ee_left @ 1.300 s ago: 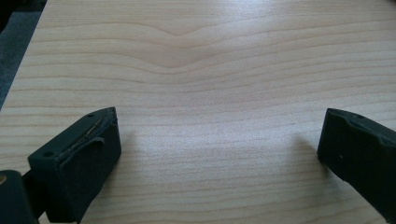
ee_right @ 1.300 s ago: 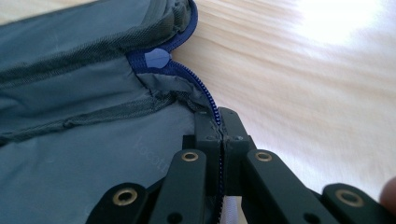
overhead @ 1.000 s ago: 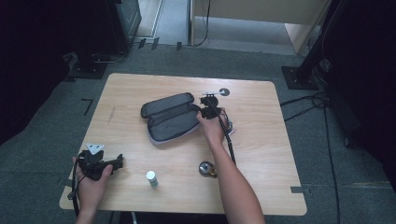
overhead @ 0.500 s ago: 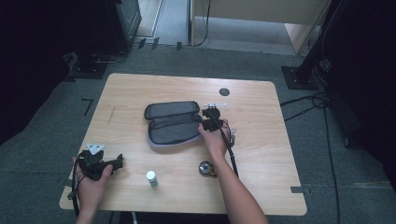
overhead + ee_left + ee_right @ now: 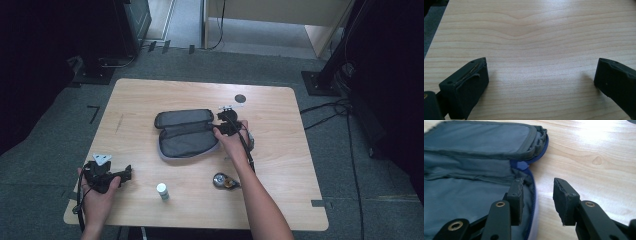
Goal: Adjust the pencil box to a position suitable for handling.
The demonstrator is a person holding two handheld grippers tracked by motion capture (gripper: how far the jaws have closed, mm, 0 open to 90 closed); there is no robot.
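A dark grey zip pouch (image 5: 186,132) lies open in the middle of the table, its lid folded back toward the far side. My right gripper (image 5: 218,129) is open at the pouch's right end. In the right gripper view its jaws straddle the blue zip edge (image 5: 533,192), one over the grey lining (image 5: 469,195) and the other over bare wood. My left gripper (image 5: 127,173) rests open near the table's front left corner. In the left gripper view its two fingers (image 5: 464,87) stand wide apart over bare wood.
A small white-capped bottle (image 5: 162,191) stands near the front edge. A round metal object (image 5: 223,181) lies to its right, beside the right forearm. A dark disc (image 5: 240,98) sits at the far side of the wooden table (image 5: 280,150). Cables cross the floor at right.
The pouch's lid has dropped back flat toward the far side. My right gripper has pulled back a little along the pouch's right end. The left gripper has stayed put.
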